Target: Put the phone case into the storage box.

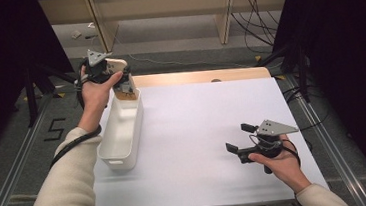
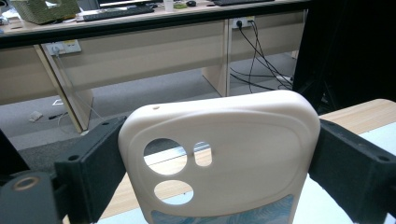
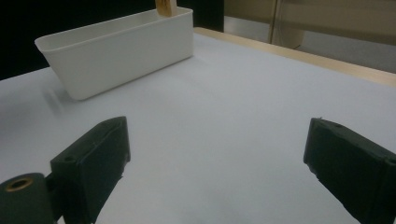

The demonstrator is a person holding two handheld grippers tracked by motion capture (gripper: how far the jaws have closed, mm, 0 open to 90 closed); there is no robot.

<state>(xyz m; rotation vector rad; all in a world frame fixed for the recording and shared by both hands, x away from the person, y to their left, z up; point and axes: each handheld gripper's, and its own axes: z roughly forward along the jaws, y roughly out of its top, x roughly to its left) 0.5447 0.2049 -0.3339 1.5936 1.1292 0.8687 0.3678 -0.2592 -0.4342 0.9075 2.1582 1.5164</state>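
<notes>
left gripper (image 2: 215,163) is pinching a cream phone case (image 2: 219,158), one black jaw pressed against each long edge. the case stands upright between the jaws, its rounded end up, with three camera cut-outs toward one side and a strip of blue patterned material visible at its lower edge. in the high view the left gripper (image 1: 113,76) is held just above the far end of the white bin (image 1: 112,149), and the case (image 1: 116,64) shows as a pale shape above the hand. a small tan item (image 1: 126,95) stands at the far end of the bin, close below the gripper; its identity cannot be determined.

the white bin is long and narrow and lies along the left edge of the white table surface (image 1: 198,131), its length running away from the person. no contents can be made out in its near part.

right gripper (image 1: 239,137) is well to the right of the bin, near the table's front right part, held low over the surface. its jaws are spread wide with nothing between them, confirmed in the right gripper view (image 3: 219,163), where bare white table lies between the two black jaws and the bin (image 3: 116,51) is seen farther off.

beyond the bin, past the table's far edge, wooden desks (image 2: 140,56) stand with cables (image 2: 257,56) hanging to the grey floor.
</notes>
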